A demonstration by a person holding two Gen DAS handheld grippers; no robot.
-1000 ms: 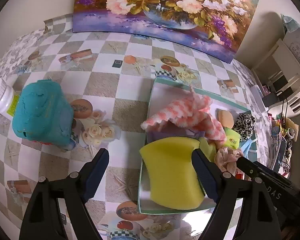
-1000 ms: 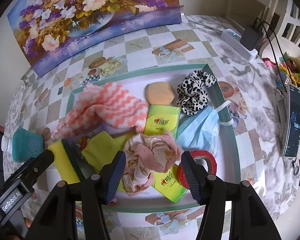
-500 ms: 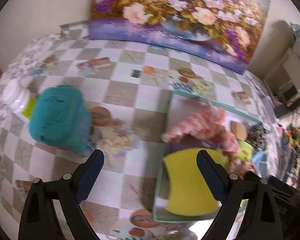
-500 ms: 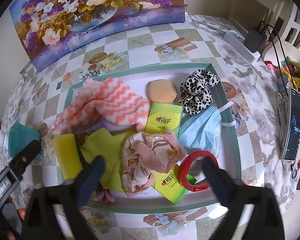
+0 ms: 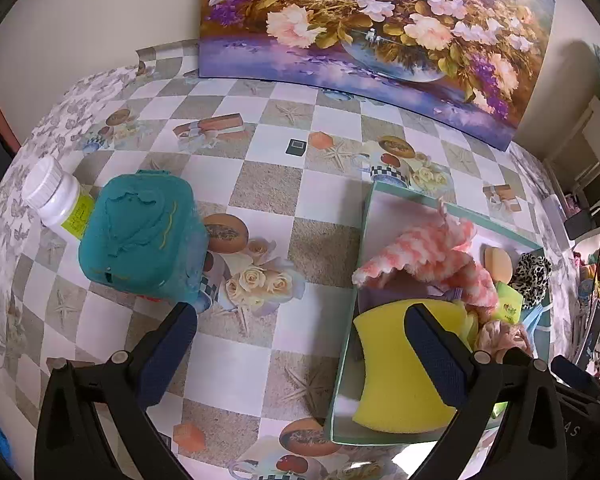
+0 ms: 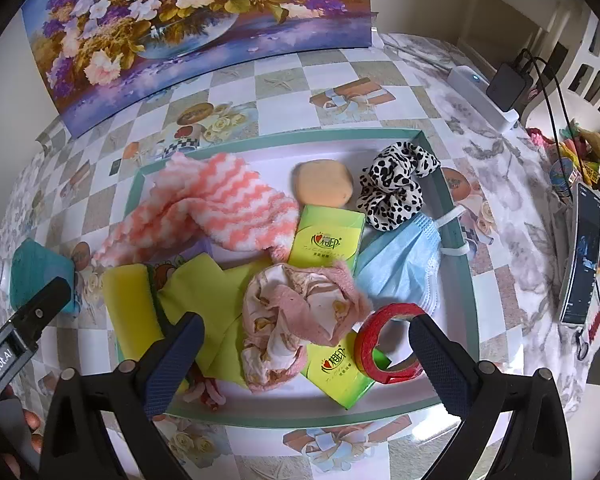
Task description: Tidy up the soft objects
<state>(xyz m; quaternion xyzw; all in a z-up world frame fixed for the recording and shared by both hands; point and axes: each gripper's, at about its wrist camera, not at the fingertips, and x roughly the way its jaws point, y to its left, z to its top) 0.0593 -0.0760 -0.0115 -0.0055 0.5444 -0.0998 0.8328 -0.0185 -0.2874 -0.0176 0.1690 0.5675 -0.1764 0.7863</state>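
Looks like somebody's home, pretty lived-in. The tabletop [image 5: 268,188] has one of those checkered oilcloth covers with roses and teacups, and a big flower painting [image 5: 364,20] leans on the wall behind it. Off to the side sit a power strip [image 6: 482,98] with a charger [image 6: 508,86], plus a phone [image 6: 582,256].

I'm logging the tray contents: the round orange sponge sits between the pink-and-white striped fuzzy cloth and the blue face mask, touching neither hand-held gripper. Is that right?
Not quite. In the right wrist view, the round orange sponge sits between the pink-and-white striped fuzzy cloth and the leopard-print scrunchie, not the blue face mask, which lies nearer. It touches neither hand-held gripper.
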